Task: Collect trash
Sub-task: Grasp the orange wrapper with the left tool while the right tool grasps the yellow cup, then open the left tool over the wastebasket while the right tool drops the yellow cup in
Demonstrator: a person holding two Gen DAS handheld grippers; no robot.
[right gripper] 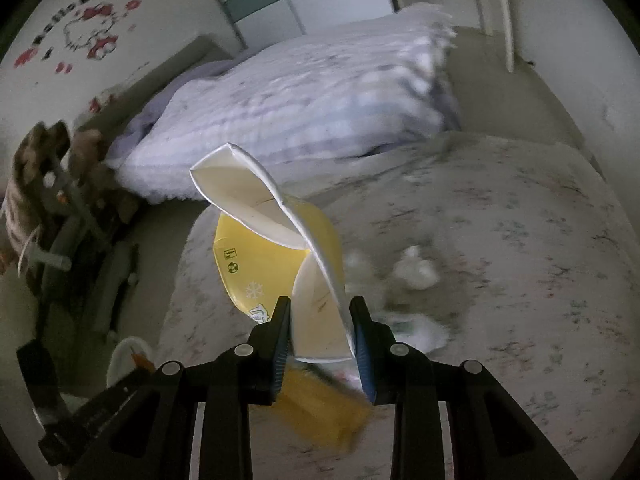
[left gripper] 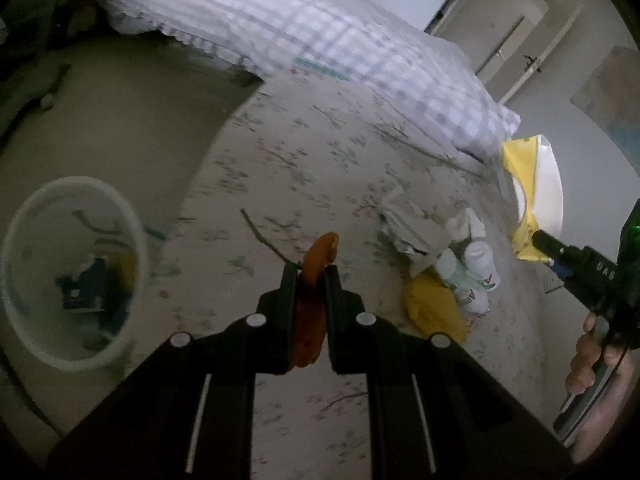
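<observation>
On the bed (left gripper: pixel 304 152), spread with a pale floral sheet, a scatter of trash lies to the right of the left hand-held gripper (left gripper: pixel 312 270): 2 small white bottles (left gripper: pixel 470 276) lying side by side, a yellow wrapper (left gripper: pixel 434 310) touching them, some crumpled paper (left gripper: pixel 404 226) and a white tissue wad (left gripper: pixel 466 222) just behind. The left hand-held gripper is clenched on an orange peel-like scrap (left gripper: pixel 320 258), whose curled tip sticks out past the fingertips above the sheet. Left of the bed, on the floor, stands a pale round bin (left gripper: pixel 72 270) with dark and yellow items already inside.

The right hand-held gripper (right gripper: pixel 322 308) is grasping a crushed yellow-and-white carton (right gripper: pixel 276 240), lifted clear of the sheet; its white inner flap stands upward and the yellow printed side faces left. In the left wrist view the same carton (left gripper: pixel 532 192) hangs at the right edge, with the person's hand (left gripper: pixel 592 356) around the handle below it. Behind everything lies a checked lilac pillow (left gripper: pixel 320 40), resting at the head of the bed. Motion blur softens the items beneath the carton.
</observation>
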